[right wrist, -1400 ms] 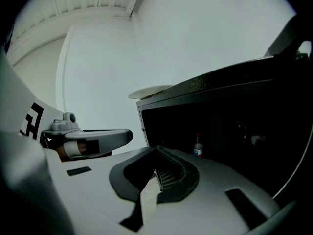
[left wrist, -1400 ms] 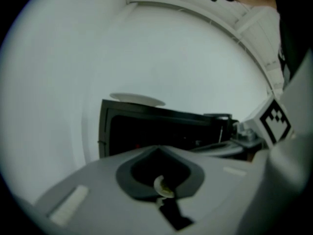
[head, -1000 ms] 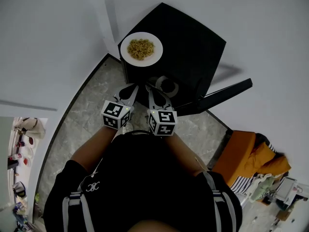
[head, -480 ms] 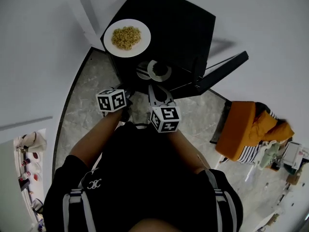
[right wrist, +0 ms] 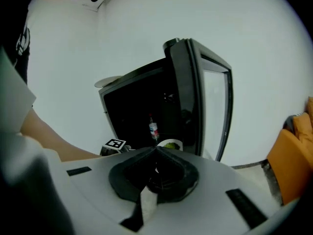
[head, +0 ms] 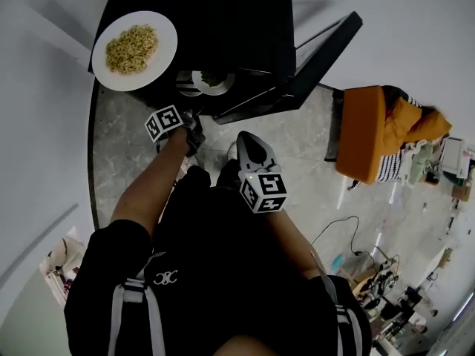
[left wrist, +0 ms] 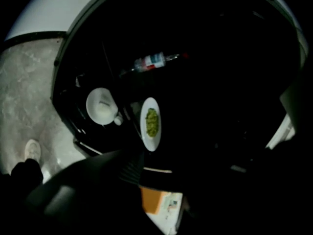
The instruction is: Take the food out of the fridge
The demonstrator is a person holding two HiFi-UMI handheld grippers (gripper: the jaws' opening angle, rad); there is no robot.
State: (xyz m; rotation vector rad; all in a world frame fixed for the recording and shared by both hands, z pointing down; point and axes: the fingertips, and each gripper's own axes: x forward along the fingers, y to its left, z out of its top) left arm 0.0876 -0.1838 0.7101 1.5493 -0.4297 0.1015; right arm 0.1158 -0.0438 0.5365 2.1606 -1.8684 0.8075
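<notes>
While your left gripper (head: pixel 191 127) sits low at the mouth of the open fridge (head: pixel 245 21), its jaws have just been opening. They now stand wide apart with nothing between them. The plate of green food (left wrist: pixel 151 123) is straight ahead of that gripper on a shelf inside. It's clear of the jaws, no contact.

The left gripper view is rolled, so the plate looks tipped on edge there. Head view shows it lying flat just inside the fridge's front edge, just beyond the left gripper.

A white cup (left wrist: pixel 101 105) sits just beside the plate, on its left in head view. A bottle (left wrist: pixel 151 61) stands deeper in, behind both; the right gripper view shows it upright.

Your right gripper (right wrist: pixel 155 150) is closed, jaw tips together, holding nothing. It's held back from the fridge, close to your body, over the floor (head: pixel 133 169), and points at the opening. In its own view the green plate shows just above the jaw tips but well apart from them. The left gripper's marker cube is off to the left there, nearer the shelf.

The fridge door (head: pixel 319 47) stands open on your right.

A plate of noodles (head: pixel 133 49) sits on top of the fridge at its left front corner. It's above and left of the left gripper in head view, and neither gripper touches it.
</notes>
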